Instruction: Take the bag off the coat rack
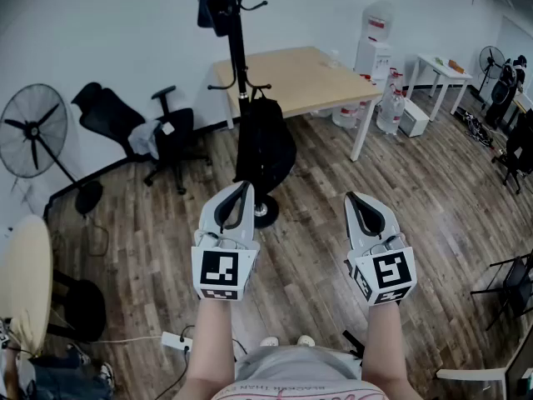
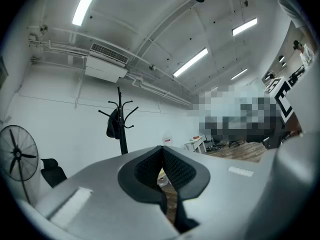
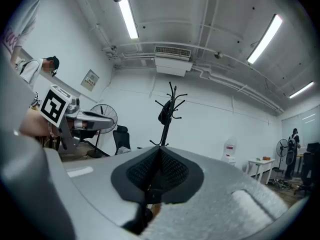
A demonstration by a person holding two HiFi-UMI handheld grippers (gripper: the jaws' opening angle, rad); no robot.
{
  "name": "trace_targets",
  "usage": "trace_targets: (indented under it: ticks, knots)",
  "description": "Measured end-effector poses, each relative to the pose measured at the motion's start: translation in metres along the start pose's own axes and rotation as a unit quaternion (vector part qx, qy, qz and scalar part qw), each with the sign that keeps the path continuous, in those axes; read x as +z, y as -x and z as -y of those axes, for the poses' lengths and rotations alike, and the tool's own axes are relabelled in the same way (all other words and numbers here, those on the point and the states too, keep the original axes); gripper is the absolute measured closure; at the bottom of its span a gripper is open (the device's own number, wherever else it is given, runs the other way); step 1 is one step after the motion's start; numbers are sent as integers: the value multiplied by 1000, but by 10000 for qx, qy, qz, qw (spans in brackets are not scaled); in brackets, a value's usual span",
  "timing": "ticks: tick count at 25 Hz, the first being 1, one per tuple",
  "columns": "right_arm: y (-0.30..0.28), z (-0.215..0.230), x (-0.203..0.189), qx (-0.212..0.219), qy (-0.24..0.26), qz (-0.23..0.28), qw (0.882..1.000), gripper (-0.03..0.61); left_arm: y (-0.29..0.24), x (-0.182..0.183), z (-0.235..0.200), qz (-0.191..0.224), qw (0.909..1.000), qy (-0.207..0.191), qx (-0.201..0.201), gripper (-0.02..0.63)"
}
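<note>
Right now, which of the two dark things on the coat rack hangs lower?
The large black backpack, low on the coat rack; the smaller dark item hangs at its top.

Plenty of open floor (image 1: 316,248) in front of the rack (image 1: 240,65), straight shot to the bag (image 1: 265,144). Chair (image 1: 166,136) crowds the rack's left side, counter (image 1: 308,77) sits close behind it. Right of the bag is free up to the counter leg (image 1: 363,132). Fan's (image 1: 33,132) well off to the left.
</note>
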State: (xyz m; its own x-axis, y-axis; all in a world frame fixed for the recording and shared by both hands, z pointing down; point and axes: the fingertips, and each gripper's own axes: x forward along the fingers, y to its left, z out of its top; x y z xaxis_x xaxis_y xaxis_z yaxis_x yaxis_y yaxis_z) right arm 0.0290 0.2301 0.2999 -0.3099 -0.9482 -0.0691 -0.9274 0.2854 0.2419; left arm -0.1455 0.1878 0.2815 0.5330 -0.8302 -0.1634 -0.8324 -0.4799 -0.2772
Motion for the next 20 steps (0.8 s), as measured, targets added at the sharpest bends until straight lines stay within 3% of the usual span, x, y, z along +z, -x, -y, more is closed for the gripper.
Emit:
trace_targets:
  ticks: [4,9,20]
  knots:
    - [0,11,-3,135,11,-18,9999,575,-9,2,1,-34,9999,22,142,600]
    - [5,29,-10,271,-344,162,9989,575,-14,2,13,-81,9994,12,328,600]
    - [-23,39,-29,556,-2,43,9984,575,-22,-9,16,-256,9971,25,711,600]
